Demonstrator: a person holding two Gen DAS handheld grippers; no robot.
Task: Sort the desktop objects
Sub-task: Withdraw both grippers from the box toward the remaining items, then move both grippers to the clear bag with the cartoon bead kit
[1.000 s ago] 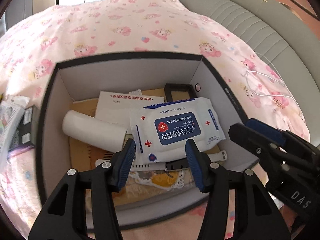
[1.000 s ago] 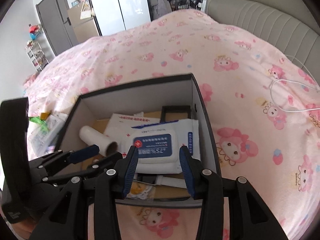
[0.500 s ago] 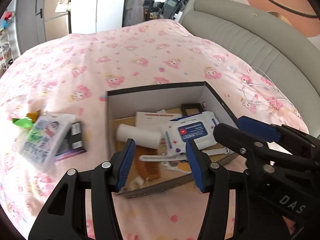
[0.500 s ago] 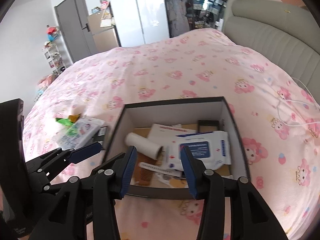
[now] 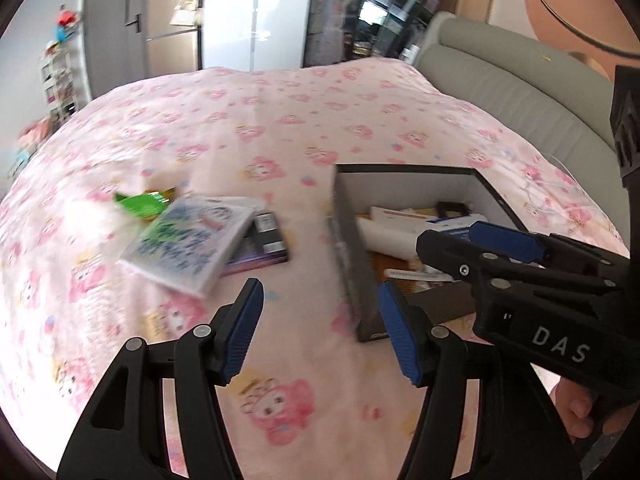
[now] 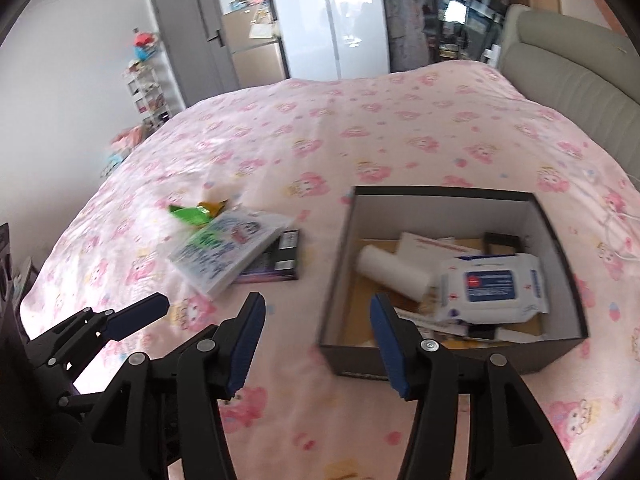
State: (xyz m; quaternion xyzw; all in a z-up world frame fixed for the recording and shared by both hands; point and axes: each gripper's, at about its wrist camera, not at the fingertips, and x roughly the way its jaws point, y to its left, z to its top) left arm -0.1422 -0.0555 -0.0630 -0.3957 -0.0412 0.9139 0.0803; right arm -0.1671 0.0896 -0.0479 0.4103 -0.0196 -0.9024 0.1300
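Note:
A black box [image 6: 560, 236] with white inner walls sits on the pink bedspread; it also shows in the left wrist view [image 5: 352, 264]. Inside lie a wet-wipe pack [image 6: 496, 286], a white roll [image 6: 394, 274] and papers. Left of the box lie a blue-and-green packet [image 6: 226, 252], a dark flat box [image 6: 280, 262] under it, and green wrappers [image 6: 190, 213]. In the left wrist view the packet [image 5: 188, 246] lies ahead and left. My left gripper [image 5: 320, 328] is open and empty above the bedspread. My right gripper [image 6: 316, 344] is open and empty, near the box's front left corner.
A grey padded headboard [image 6: 576, 76] runs along the right. A white cable [image 6: 618, 236] lies on the bedspread right of the box. Wardrobe doors [image 6: 344, 20] and a shelf unit [image 6: 148, 88] stand beyond the bed's far end.
Both grippers have pulled back and up from over the box and swung left. The packet and wrappers on the bedspread have come into view. Both stay open and empty.

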